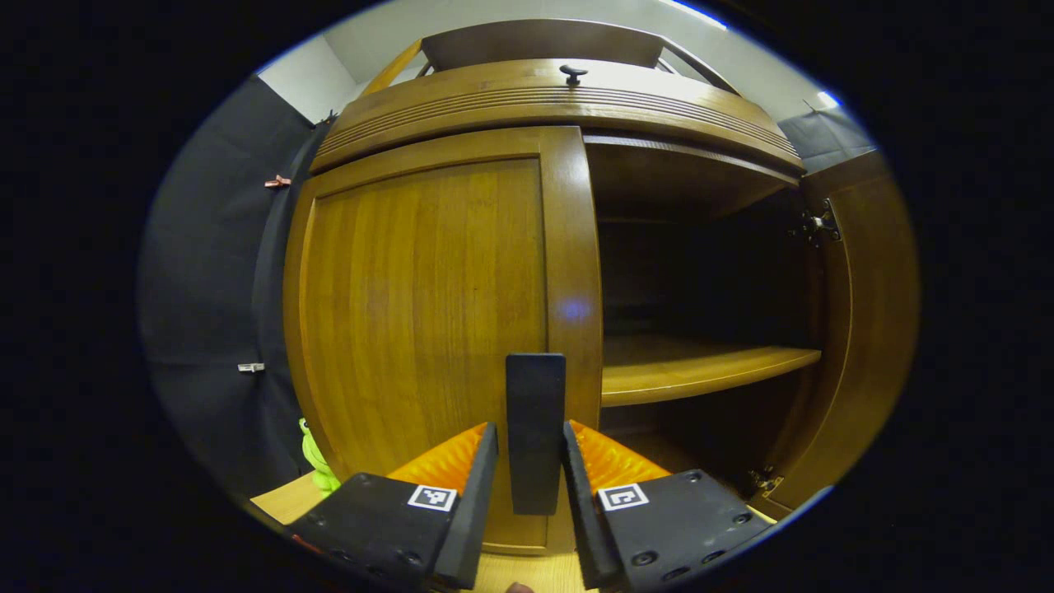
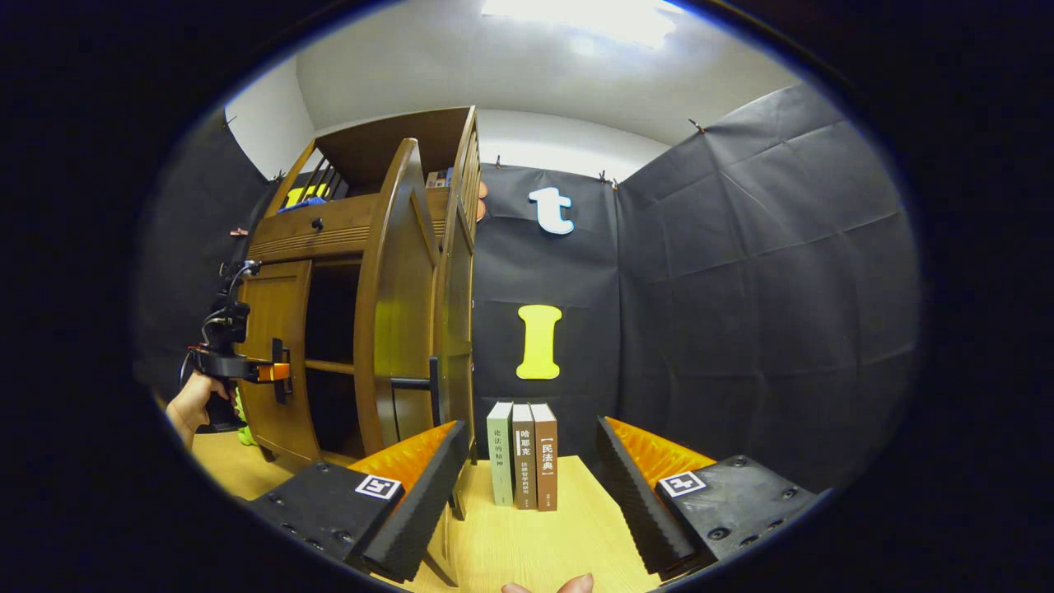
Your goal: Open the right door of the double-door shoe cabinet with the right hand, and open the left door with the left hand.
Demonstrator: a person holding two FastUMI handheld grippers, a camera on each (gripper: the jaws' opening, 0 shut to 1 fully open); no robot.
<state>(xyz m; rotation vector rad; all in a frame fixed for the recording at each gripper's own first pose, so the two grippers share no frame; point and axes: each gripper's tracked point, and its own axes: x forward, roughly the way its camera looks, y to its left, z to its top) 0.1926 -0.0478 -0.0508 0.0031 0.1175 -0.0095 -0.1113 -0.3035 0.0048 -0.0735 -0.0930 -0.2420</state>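
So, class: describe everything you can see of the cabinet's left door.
The left door looks like brown wood, a framed panel with vertical grain. It is shut, upright, while the right door is swung open. Its dark bar handle stands vertical at the inner edge, between the left gripper fingers, which close around it.

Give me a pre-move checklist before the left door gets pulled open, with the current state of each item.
1. Right door already swung open: ok, the shelf inside is exposed.
2. Left door closed and ready to be pulled: ok.
3. Left gripper lined up on the left door handle: ok, the handle stands between its fingers.
4. Both fingers pressing on the handle: cannot tell, narrow gaps seem to remain on each side.
5. Right gripper clear of the cabinet: ok, it is open, empty and faces the books.
6. Swing path of the left door: cannot tell, a green toy sits near its hinge side.
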